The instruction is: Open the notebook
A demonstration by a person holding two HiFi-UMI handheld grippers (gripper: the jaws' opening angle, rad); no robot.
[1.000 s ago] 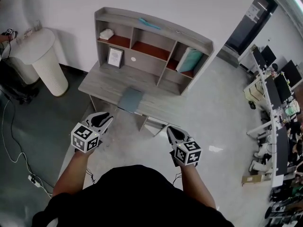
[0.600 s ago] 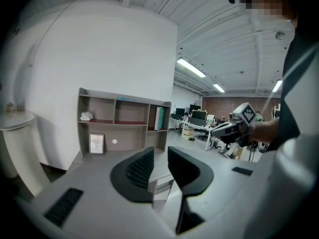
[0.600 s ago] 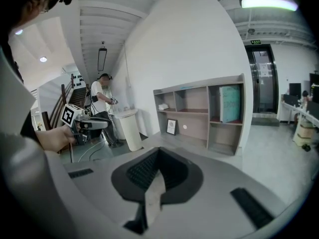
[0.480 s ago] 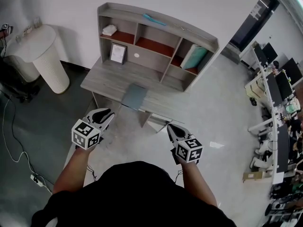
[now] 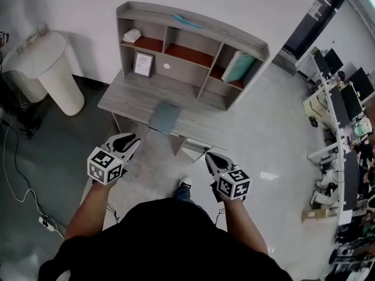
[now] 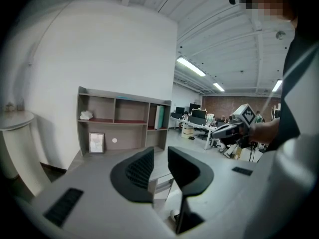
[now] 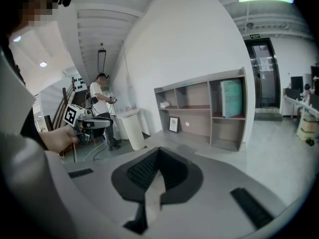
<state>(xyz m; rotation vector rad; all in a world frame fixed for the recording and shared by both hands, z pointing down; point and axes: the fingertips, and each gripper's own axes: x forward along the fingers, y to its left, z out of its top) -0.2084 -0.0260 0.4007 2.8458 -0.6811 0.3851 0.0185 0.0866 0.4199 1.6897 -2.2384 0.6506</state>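
One grey notebook (image 5: 163, 117), closed, at the surface's (image 5: 126, 95) front edge, two grippers well apart from it, left gripper (image 5: 132, 140) jaws parted and empty, right gripper (image 5: 210, 157) jaws together.

A grey wood-grain desk (image 5: 126, 101) with a 3-column hutch (image 5: 193, 40) at its back edge carries a closed grey-blue notebook (image 5: 164, 117). The notebook lies flat near the front edge, at 5 o'clock from a small framed picture (image 5: 143, 64) standing against the hutch.
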